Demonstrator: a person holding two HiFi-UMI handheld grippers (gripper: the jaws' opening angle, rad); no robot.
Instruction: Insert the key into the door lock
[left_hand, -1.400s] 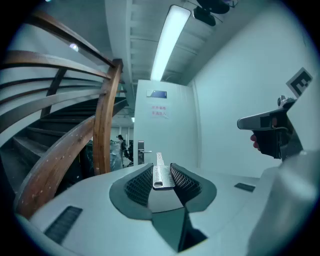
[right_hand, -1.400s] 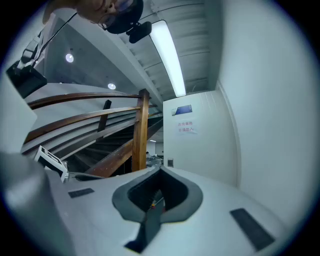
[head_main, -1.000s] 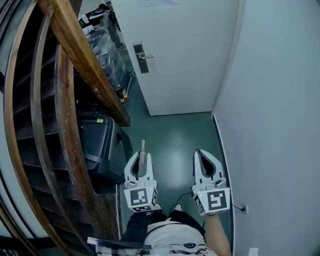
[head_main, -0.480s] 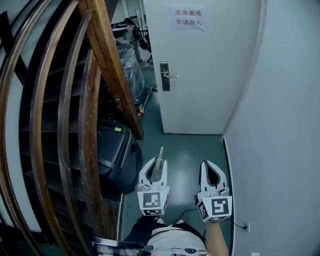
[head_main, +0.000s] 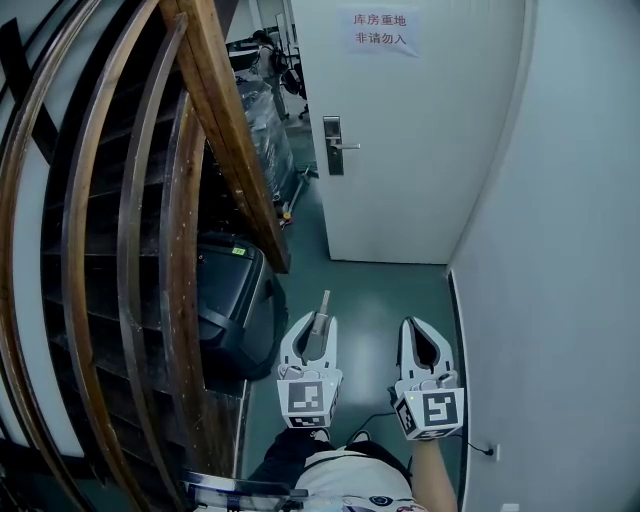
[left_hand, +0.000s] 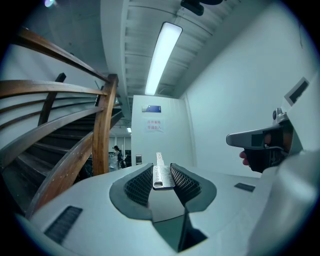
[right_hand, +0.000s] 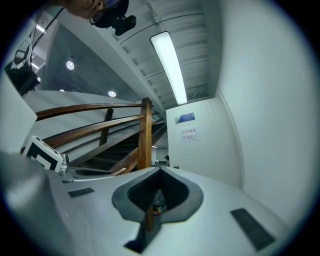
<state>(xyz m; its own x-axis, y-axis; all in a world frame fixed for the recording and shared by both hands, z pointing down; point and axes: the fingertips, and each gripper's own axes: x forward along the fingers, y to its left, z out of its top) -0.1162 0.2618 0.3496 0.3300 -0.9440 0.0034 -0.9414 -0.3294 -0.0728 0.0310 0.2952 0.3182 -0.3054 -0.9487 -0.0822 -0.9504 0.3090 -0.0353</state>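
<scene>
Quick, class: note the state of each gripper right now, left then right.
Left gripper: closed on the key.
Right gripper: closed, holding nothing.

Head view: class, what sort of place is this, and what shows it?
Probably a narrow indoor corridor beside stairs: a wooden handrail, a white door bearing a notice, and a green floor.

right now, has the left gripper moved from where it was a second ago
No, hardly: the view itself swung, but the left gripper with the key sits just right of the black bin as before.
</scene>
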